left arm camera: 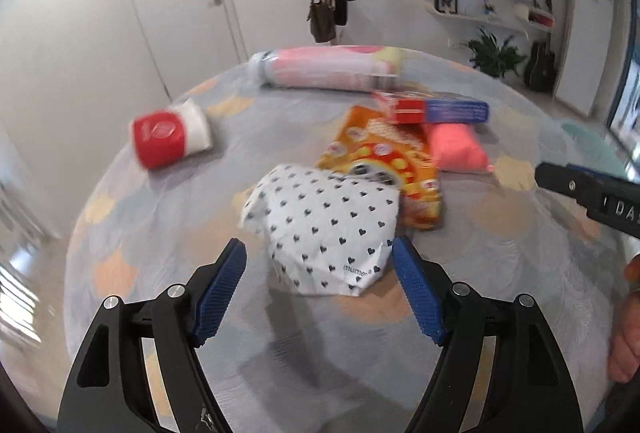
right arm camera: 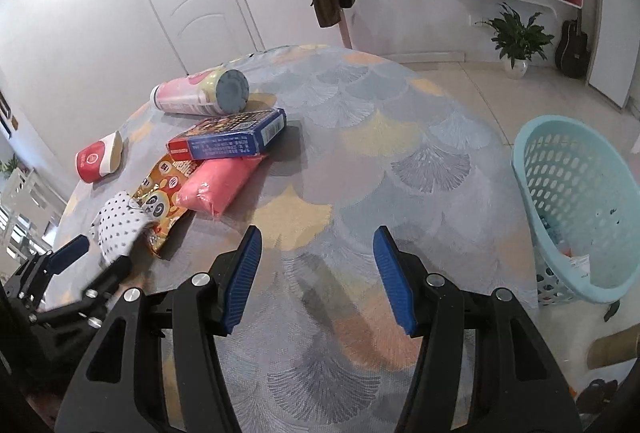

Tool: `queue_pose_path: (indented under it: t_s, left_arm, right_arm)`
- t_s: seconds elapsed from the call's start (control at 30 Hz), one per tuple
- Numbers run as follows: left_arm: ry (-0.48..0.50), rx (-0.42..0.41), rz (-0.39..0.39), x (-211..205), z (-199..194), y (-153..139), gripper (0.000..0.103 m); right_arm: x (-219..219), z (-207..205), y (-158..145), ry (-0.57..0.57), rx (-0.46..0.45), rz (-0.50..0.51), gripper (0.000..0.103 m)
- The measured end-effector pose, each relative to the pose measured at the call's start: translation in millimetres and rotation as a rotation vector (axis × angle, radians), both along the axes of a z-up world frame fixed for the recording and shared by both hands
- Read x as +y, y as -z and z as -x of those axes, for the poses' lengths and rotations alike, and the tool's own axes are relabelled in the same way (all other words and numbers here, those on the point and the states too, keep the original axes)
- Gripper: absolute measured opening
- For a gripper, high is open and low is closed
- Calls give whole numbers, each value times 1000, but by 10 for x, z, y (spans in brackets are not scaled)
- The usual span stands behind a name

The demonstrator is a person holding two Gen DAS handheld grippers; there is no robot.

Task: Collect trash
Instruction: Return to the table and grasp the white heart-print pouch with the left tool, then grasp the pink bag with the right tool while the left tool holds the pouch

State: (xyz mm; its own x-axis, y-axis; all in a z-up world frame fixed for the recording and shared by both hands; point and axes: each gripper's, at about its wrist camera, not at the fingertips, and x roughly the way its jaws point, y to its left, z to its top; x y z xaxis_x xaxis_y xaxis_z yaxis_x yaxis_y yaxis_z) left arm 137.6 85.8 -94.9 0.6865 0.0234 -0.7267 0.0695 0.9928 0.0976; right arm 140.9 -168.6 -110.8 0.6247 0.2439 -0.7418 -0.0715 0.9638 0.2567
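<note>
The left gripper (left arm camera: 320, 289) reaches low over the counter (right arm camera: 400, 161), fingers (left arm camera: 222, 289) spread wide on either side of the heart-print wrapper (left arm camera: 324, 229), not gripping it. The right gripper (right arm camera: 318, 281) hovers with fingers wide apart, holding nothing. The wrapper overlaps the orange snack bag (left arm camera: 392, 161). The blue basket (right arm camera: 576, 201) stands right of the counter, its contents hard to make out.

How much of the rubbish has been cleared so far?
A few scraps already lie in the blue basket. Neither gripper holds anything: the left gripper has open jaws around the heart-print wrapper, and the right gripper is open over bare cloth. The cup, tube, box, snack bag and pink pack remain.
</note>
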Motion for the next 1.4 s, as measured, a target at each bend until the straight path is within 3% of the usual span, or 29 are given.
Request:
queue_pose_path:
  t_s: [0.1,0.27,0.33,0.43,0.57,0.7,0.8,0.97,1.13,1.27,1.33,1.4]
  left_arm:
    - [-5,13,81,276,16,-10,74]
    - [78,58,218,371,86,-11,76]
    - [33,63,292,462,32,-19,82]
    - [-44,109,444,617,-69,16,82]
    - [-61,129,518,630,-223,18,83]
    - [-83,124,458,475,-440,25,83]
    - [-66,117,351,301,-528,36,80]
    - [-38,62,183,148,-429,63,65]
    - [-54,36,255,307,-356,33,35]
    - [-53,27,306,377,-324,42,24]
    - [-53,20,312,386,-297,33,23]
    - [-46,8,319,389,-270,17,23]
  right_arm:
    - [74,11,-10,-8,-8,37,55]
    - [117,20,-26,-13,-13,63,55]
    - [131,8,-32,-20,-9,55,55]
    - [199,-47,-65,-46,0,23,55]
    - [345,-143,-173,-101,-3,3,55]
    - [386,-379,-155,-137,73,-112,60]
    - [438,-460,-159,-125,71,-97,60]
    - [553,-561,-100,-120,97,-98,60]
    - [701,-672,-9,-112,117,-101,60]
    - [856,-703,-15,-77,83,-16,59]
    - [942,-678,-8,-66,62,74,42]
    - [960,-636,-3,-76,49,104,36]
